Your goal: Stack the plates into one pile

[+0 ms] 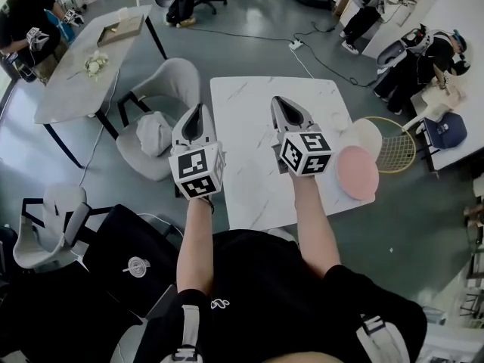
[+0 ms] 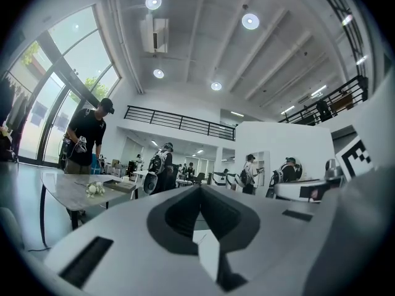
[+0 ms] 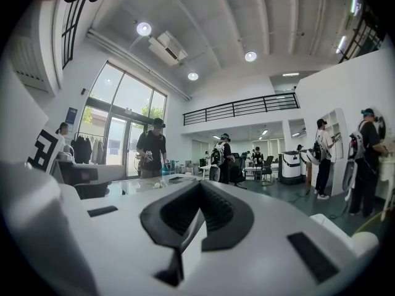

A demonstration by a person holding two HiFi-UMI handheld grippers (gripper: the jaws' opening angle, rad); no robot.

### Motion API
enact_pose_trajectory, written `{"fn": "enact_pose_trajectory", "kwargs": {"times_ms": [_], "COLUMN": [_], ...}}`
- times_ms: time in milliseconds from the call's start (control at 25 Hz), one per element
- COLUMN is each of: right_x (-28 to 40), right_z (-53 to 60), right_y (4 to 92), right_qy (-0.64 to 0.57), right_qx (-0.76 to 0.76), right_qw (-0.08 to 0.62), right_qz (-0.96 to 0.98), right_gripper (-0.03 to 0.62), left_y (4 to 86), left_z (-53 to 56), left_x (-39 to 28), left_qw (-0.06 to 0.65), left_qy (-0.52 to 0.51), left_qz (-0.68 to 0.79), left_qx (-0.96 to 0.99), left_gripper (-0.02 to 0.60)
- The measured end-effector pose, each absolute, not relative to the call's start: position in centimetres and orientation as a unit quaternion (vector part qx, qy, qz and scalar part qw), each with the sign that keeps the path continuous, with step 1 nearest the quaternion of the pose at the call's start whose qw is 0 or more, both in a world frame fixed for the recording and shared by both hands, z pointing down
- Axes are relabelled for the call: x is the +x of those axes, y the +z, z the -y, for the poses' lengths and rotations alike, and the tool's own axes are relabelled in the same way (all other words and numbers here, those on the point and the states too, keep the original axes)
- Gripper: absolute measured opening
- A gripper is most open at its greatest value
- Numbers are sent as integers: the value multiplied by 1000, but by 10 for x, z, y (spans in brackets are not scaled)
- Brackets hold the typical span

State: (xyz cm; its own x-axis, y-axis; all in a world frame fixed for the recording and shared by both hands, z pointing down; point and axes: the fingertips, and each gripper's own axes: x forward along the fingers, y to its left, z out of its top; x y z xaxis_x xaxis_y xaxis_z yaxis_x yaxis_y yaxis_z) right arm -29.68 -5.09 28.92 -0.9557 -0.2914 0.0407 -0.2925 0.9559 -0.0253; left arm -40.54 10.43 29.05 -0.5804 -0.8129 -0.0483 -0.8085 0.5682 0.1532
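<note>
Left hand-held gripper [image 1: 198, 119] closed, level, right hand-held gripper [image 1: 288, 113] likewise

- desk [image 1: 249, 150]: white marble with faint grey veins
- pink plate [image 1: 357, 171]: one even salmon tone
- white plate [image 1: 369, 136]: plain, creamy
- left hand-held gripper [image 1: 198, 113]: light grey shell, black jaw lining, cube of black-and-white square markers
- right hand-held gripper [image 1: 284, 104]: the same grey, black and marker pattern
- floor [image 1: 249, 44]: dull grey-green
- chair [image 1: 170, 82]: pale grey

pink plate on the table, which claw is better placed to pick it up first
Right. The pink plate lies at the right edge of the table, just beside the right claw; the left claw is over by its left edge.
</note>
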Motion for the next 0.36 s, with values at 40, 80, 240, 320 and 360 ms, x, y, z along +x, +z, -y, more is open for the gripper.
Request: {"fn": "enact_pose_trajectory", "kwargs": {"times_ms": [40,80,240,320,360], "right_x": [-297,-298,-297,-297,-297], "right_z": [52,52,53,53,53], "right_y": [290,290,291,290,290], "right_qy": [15,16,13,12,11], "right_qx": [149,149,149,148,147], "right_qw": [18,18,18,18,17], "right_qz": [989,988,989,989,989], "right_gripper": [5,5,5,5,5], "left_y": [292,293,296,297,297], "left_z": [-104,-103,-101,-99,-97], "left_x": [-406,-407,-406,-405,-404], "left_qw": [15,17,19,20,20], "left_qy": [-80,-80,-80,-80,-79], "left_qz": [885,885,883,881,881], "left_qx": [458,459,463,466,467], "left_gripper": [15,16,15,15,15]}}
